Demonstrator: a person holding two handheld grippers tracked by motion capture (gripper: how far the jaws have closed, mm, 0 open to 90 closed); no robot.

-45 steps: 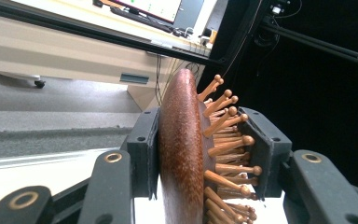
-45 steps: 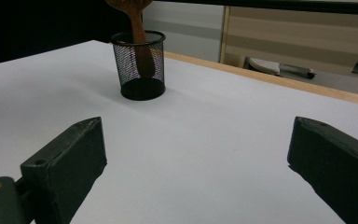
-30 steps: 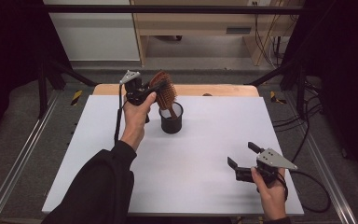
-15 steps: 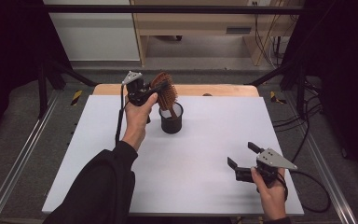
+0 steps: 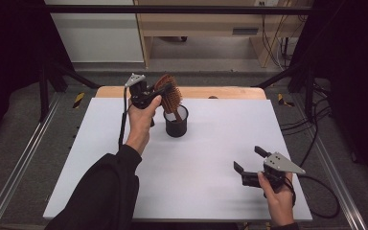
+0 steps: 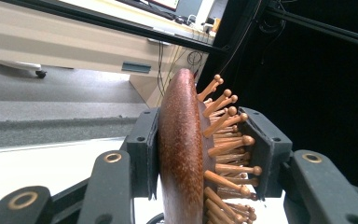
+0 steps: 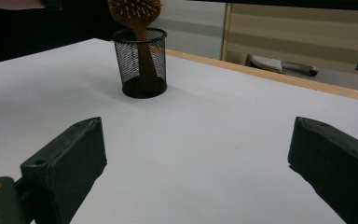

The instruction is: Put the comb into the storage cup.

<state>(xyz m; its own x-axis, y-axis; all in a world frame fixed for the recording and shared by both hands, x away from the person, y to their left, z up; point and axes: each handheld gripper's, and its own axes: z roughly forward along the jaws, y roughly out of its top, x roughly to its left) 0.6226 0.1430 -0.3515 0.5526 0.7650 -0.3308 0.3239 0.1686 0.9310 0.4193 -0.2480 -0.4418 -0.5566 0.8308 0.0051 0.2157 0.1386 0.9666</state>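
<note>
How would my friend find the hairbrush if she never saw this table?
Look at the white table, toward its far edge, for a black mesh cup. The hairbrush stands handle-down in it, its head pinched by the left gripper. It is the only brown wooden thing, covered in round-tipped pegs.

Setting: lab recording bay. White surface (image 5: 211, 158) inside metal frame rails (image 5: 14, 172), black curtains (image 5: 354, 72), loose floor cables (image 5: 311, 120).

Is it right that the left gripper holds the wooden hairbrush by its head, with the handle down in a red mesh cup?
Almost. The mesh cup is black, not red, as the right gripper view shows. The rest holds: the left gripper holds the wooden hairbrush by its head, handle down in the cup.
</note>
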